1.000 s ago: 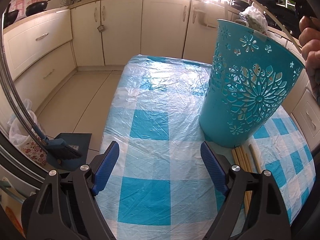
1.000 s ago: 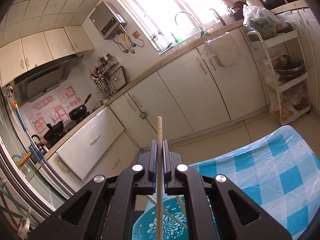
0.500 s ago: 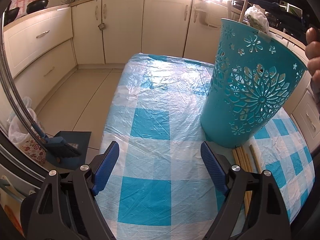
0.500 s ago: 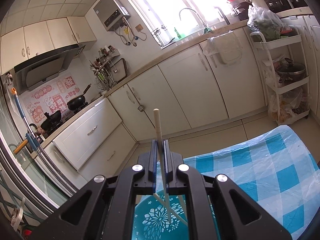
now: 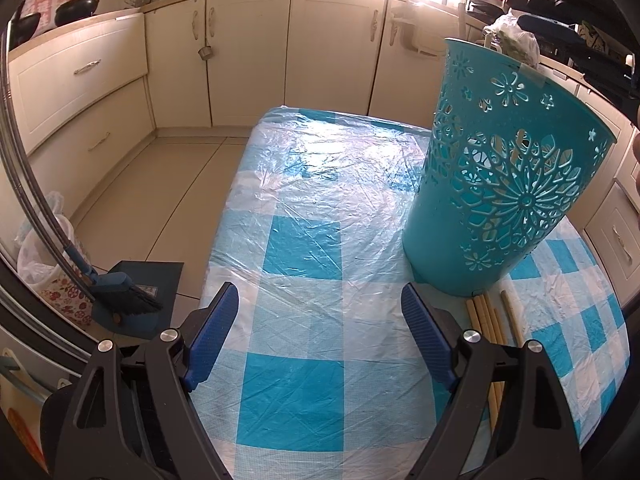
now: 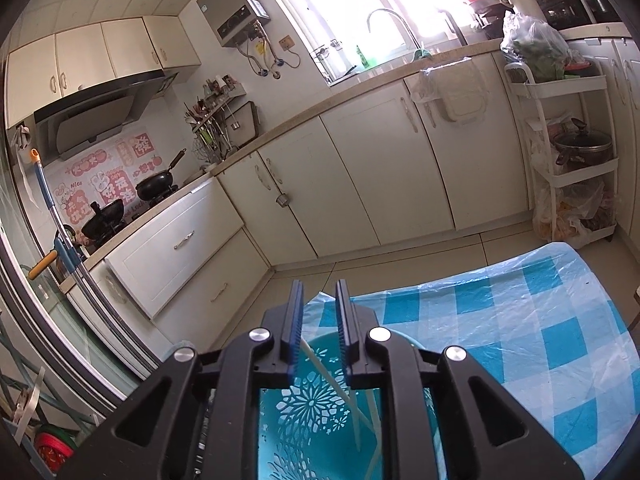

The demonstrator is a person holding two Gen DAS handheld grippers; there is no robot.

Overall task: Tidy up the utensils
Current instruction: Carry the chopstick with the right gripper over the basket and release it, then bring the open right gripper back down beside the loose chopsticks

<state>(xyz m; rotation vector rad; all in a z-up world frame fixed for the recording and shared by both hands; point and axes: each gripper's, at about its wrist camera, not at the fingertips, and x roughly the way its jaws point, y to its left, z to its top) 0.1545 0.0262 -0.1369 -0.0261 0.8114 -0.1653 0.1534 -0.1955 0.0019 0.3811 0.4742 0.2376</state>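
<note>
Right gripper [image 6: 318, 308] opening above the basket [image 6: 320, 404] — nothing between its jaws; left gripper [image 5: 320, 312] spread wide, empty — chopsticks [image 5: 486, 320] beside it.

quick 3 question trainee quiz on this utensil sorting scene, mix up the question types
1. True or false: the teal basket lies tipped on its side on the table.
2. Where are the chopsticks still to be sorted? A) on the floor B) on the table by the basket's base C) between the left gripper's fingers
3. Fill in: below the right gripper, chopsticks already rest inside the ____.

Key: 1 false, it stands upright. 2 B. 3 basket.
</note>
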